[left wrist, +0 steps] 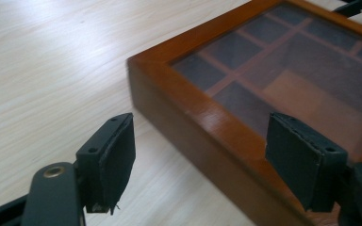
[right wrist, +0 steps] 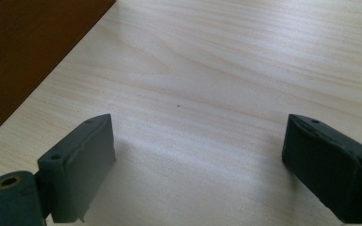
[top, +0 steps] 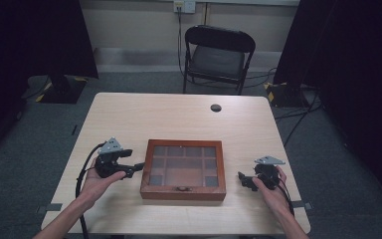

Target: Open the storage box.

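Box cut off — left tool gaping.

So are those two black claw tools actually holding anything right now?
No, nothing is held. The left hand-held gripper stands open at the corner of the brown wooden glass-lidded box; the right hand-held gripper is open over the pale wooden table.
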The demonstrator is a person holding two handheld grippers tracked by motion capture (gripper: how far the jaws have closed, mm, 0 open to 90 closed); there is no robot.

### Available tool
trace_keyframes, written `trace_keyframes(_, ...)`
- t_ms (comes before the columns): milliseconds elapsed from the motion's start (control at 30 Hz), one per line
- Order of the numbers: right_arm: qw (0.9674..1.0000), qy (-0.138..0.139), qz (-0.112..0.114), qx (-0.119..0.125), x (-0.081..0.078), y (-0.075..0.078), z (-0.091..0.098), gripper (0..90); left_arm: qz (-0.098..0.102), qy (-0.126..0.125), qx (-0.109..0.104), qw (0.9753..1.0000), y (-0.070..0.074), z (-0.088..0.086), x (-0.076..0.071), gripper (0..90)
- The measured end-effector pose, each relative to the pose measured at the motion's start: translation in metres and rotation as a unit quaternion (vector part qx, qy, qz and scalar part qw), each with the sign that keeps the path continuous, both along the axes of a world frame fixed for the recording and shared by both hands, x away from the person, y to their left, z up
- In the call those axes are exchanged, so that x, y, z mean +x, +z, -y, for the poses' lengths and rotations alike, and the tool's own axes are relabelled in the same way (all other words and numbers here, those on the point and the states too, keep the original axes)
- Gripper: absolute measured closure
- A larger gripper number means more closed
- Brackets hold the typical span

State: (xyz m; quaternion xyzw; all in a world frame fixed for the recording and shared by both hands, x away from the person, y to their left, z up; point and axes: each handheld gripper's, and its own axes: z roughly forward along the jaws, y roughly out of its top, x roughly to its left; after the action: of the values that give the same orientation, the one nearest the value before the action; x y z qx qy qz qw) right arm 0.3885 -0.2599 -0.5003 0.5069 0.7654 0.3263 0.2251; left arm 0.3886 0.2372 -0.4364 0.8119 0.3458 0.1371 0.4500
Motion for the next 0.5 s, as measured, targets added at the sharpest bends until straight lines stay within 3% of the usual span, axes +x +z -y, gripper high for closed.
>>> trace_keyframes(300, 1.0000, 0.000, 0.000, 0.000, 0.000, 0.000, 0.000, 9.5, -0.017, -0.038, -0.019, 0.9990, 0.010, 0.020, -0.007, 31.3)
trace_keyframes(433, 1.0000, 0.000, 0.000, 0.000, 0.000, 0.000, 0.000, 9.4, -0.015, -0.062, -0.026, 0.9976, 0.015, 0.031, -0.012, 33.5)
trace_keyframes(500, 1.0000, 0.000, 0.000, 0.000, 0.000, 0.000, 0.000, 9.4, -0.025, -0.079, -0.027, 0.9962, 0.016, 0.037, -0.013, 34.5)
